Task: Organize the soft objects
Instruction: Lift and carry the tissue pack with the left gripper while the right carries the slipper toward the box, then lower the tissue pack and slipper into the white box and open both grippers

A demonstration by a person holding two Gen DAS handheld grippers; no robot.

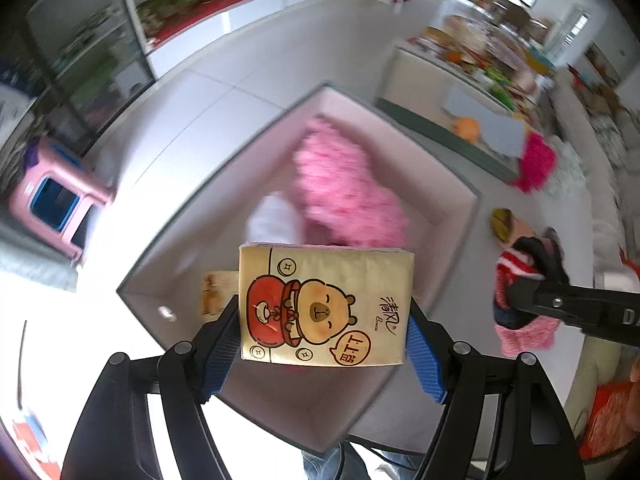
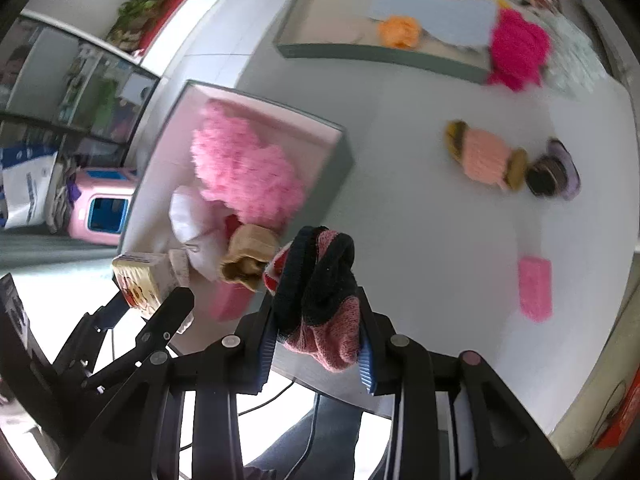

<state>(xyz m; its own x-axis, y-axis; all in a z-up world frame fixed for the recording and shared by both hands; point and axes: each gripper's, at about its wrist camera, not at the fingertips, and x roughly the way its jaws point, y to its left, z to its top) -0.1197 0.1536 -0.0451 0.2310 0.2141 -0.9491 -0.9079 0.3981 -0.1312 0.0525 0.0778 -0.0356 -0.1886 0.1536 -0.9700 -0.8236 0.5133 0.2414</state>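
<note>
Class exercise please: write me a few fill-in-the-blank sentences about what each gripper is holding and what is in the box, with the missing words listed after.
1. The left gripper is closed on a pack of tissues printed with a cartoon ______.
2. The right gripper grips a bundle of ______.
3. The large fluffy item lying in the box is ______ in colour.
4. The orange pom-pom lies in the ______ tray.

Missing words: capybara; socks; pink; green
</note>
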